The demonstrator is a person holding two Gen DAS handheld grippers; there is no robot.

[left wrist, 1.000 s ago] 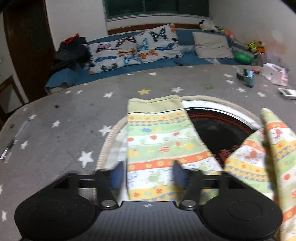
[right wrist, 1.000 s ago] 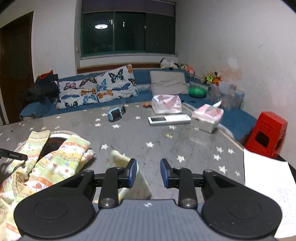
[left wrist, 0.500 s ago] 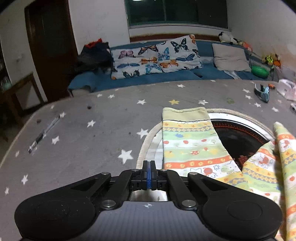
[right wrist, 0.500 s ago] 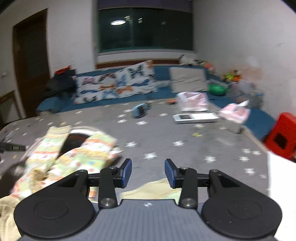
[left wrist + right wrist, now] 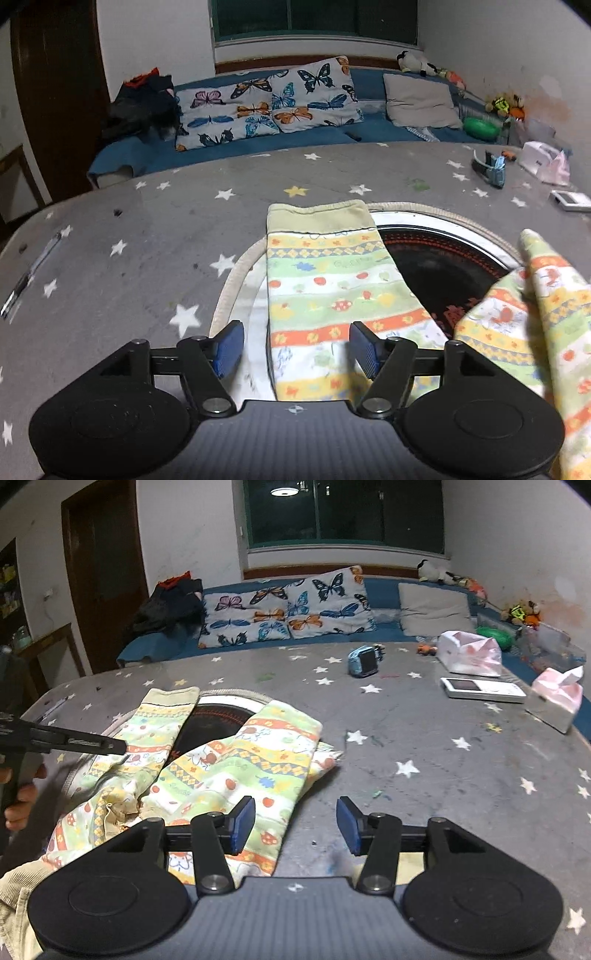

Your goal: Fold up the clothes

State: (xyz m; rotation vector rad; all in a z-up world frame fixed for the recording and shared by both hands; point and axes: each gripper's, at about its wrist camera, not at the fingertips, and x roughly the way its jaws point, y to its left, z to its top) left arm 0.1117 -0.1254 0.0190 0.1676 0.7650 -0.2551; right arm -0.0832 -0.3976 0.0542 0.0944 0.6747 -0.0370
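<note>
Left wrist view: grey starred tabletop [image 5: 147, 229] carries striped trousers [image 5: 325, 295], one leg flat across a round hotplate [image 5: 436, 258]. Left tongs [image 5: 295, 350] gape over that leg, empty; right tongs [image 5: 295, 825] gape, empty, beside the other leg.

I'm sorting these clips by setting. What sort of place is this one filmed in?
Most likely a home living room: a blue sofa with butterfly pillows runs along the wall, soft toys sit by the window, and a star-patterned table holds tissue packs and patterned children's trousers.
</note>
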